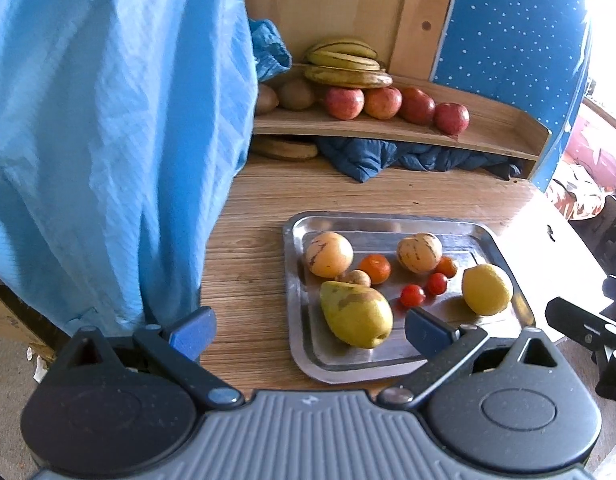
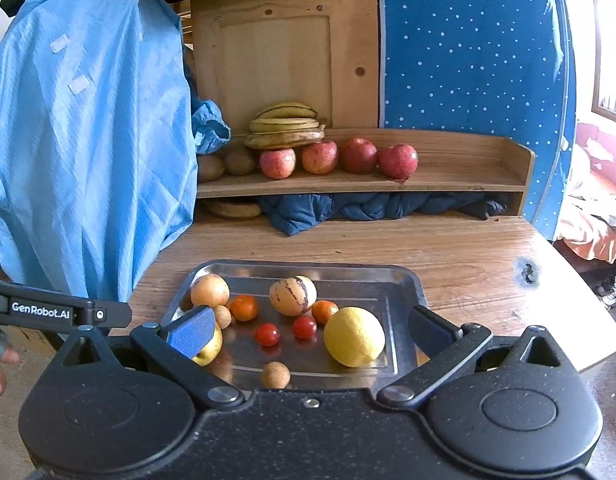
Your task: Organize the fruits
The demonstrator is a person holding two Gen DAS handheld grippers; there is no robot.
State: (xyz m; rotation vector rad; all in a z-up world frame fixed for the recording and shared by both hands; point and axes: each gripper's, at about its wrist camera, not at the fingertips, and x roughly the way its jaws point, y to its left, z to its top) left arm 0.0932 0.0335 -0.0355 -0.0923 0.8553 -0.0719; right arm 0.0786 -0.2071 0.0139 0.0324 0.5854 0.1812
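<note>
Pear (image 2: 208, 350) half hidden behind hand-held gripper (image 2: 308, 330)

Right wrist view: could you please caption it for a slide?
Open right gripper above a metal tray of mixed fruit.

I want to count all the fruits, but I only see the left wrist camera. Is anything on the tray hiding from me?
Observer: Yes. A small round brown fruit sits by the near edge of the tray, closer to the camera than the cherry tomatoes.
Operator: Is the other gripper holding something?
Observer: No. The right gripper is open and empty, with the lemon just ahead of it.
Operator: Can you see my gripper from there?
Observer: Yes. Part of the left gripper pokes in at the left of the right wrist view, with "GenRobot.AI" printed on it.
</note>
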